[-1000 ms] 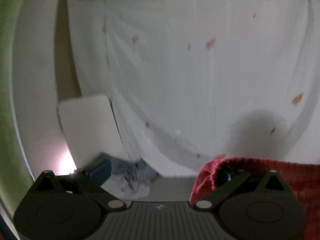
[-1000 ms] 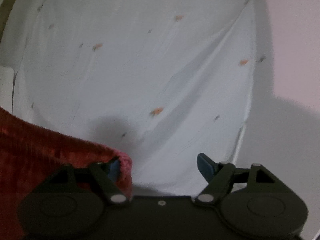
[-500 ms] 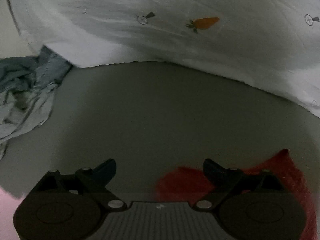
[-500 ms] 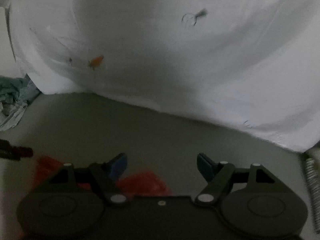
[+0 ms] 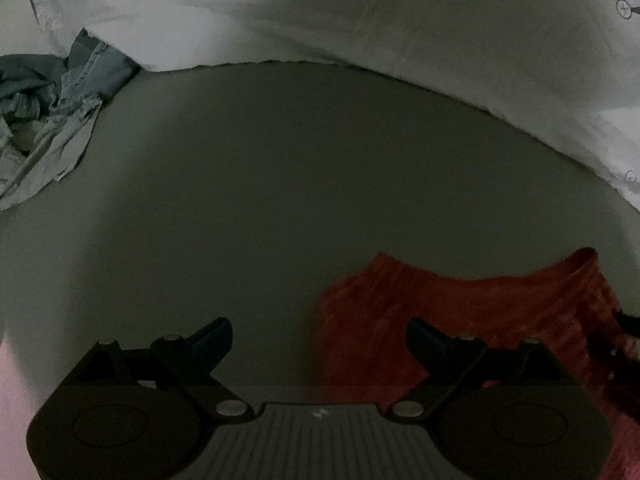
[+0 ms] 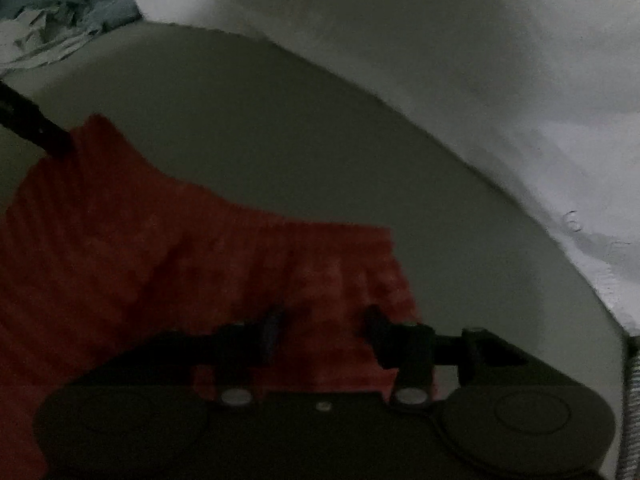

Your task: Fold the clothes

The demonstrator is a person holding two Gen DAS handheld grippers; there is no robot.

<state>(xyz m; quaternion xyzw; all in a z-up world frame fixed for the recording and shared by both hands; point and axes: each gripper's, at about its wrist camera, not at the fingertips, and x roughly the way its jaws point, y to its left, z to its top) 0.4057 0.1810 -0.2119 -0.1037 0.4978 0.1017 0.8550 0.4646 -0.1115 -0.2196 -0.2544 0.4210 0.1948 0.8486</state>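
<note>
A red ribbed garment [image 5: 472, 312] lies on the grey surface [image 5: 280, 184]. In the left wrist view it sits at the lower right, under my right finger. My left gripper [image 5: 319, 336] is open and empty, low over the surface beside the garment's left edge. In the right wrist view the red garment [image 6: 160, 256] spreads across the lower left. My right gripper [image 6: 322, 326] is partly open just above the garment's right part, with cloth showing between the fingers but not clamped. The left gripper's dark finger [image 6: 32, 124] touches the garment's far left corner.
A white sheet with carrot prints [image 5: 400, 20] is bunched along the back and right [image 6: 500, 80]. A crumpled blue-grey denim garment [image 5: 52, 92] lies at the back left [image 6: 60, 12]. A ribbed hose or spiral [image 6: 630, 400] shows at the right edge.
Both grippers have dropped from in front of the hanging sheet down to the grey surface. The red garment, held up a second ago, now lies flat. The right gripper's jaws have narrowed.
</note>
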